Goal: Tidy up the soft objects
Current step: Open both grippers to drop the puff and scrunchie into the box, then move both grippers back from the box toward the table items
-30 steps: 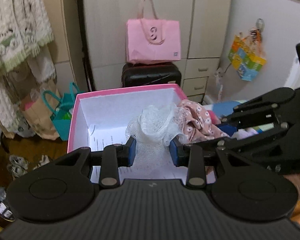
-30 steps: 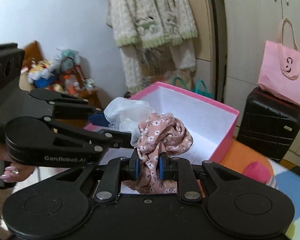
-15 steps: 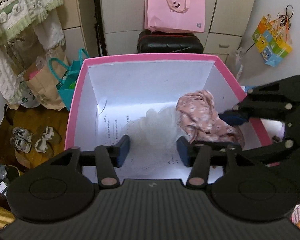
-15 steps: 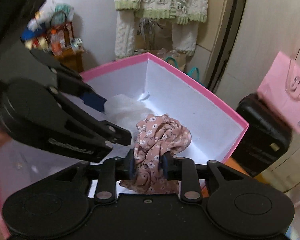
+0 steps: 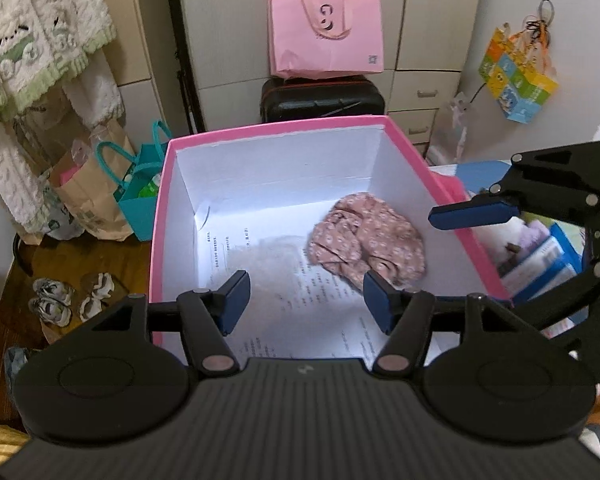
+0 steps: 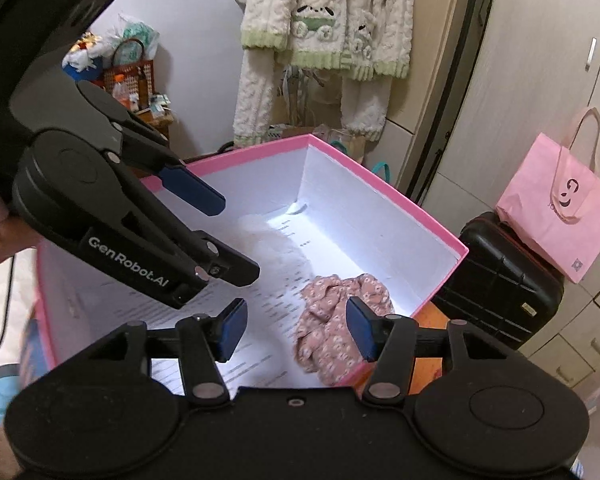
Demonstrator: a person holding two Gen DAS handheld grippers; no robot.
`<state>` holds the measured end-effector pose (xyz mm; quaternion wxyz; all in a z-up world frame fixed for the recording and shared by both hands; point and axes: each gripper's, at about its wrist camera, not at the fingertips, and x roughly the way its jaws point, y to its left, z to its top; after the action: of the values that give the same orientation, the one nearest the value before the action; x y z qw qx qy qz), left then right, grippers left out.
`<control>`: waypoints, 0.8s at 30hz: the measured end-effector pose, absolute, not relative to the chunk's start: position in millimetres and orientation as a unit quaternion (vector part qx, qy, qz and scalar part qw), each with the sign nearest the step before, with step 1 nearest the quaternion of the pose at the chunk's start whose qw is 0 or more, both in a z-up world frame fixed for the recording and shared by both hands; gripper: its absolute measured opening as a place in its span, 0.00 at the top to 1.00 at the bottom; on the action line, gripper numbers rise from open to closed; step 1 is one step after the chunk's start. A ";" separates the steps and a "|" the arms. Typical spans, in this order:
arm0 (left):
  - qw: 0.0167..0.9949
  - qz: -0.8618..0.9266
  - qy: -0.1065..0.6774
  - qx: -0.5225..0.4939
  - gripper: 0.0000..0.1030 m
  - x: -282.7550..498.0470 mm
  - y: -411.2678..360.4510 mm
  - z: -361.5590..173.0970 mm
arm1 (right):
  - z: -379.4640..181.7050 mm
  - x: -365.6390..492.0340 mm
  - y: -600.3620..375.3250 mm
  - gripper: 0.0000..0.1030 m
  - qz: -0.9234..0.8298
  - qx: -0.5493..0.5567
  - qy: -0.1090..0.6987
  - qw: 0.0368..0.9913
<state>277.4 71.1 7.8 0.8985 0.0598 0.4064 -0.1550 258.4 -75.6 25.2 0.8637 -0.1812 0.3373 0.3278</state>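
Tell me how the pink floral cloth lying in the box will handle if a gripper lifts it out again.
The pink floral cloth lies crumpled in soft folds on the floor of the pink box, so it will probably droop and unfold when lifted. It looks thin, so likely light. Being limp, it should not roll or tip.

- I see a pink paper bag sitting on a black suitcase.
- A knitted cream jumper hangs by the wardrobe.
- Small shoes lie on the floor.
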 end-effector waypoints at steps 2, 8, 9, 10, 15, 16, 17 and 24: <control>0.900 -0.160 0.402 0.063 0.39 269.1 69.8 13.4 | 31.5 250.6 -76.8 0.42 0.329 -0.180 0.334 0.864; 0.902 -0.168 0.392 0.070 0.34 246.1 66.5 25.6 | 48.7 225.8 -86.9 0.38 0.327 -0.179 0.321 0.870; 0.902 -0.169 0.391 0.071 0.34 241.9 66.0 27.3 | 51.1 223.6 -88.4 0.38 0.327 -0.177 0.319 0.872; 0.902 -0.171 0.390 0.072 0.33 237.9 65.8 28.4 | 54.1 218.8 -91.4 0.37 0.327 -0.175 0.317 0.873; 0.904 -0.179 0.380 0.085 0.32 213.6 60.0 37.7 | 64.8 197.3 -108.5 0.36 0.328 -0.156 0.308 0.879; 0.904 -0.182 0.378 0.086 0.32 208.8 58.4 39.3 | 67.0 191.4 -112.5 0.36 0.329 -0.152 0.307 0.880; 0.903 -0.185 0.377 0.088 0.32 203.5 56.3 41.5 | 68.7 186.0 -116.1 0.35 0.330 -0.149 0.305 0.881; 0.900 -0.212 0.367 0.102 0.28 171.6 39.0 54.0 | 79.0 146.7 -137.8 0.34 0.325 -0.146 0.290 0.888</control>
<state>171.6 39.0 54.0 0.9002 0.1019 0.3668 -0.2116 146.7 -137.8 79.0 0.8883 -0.1459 0.2900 0.3248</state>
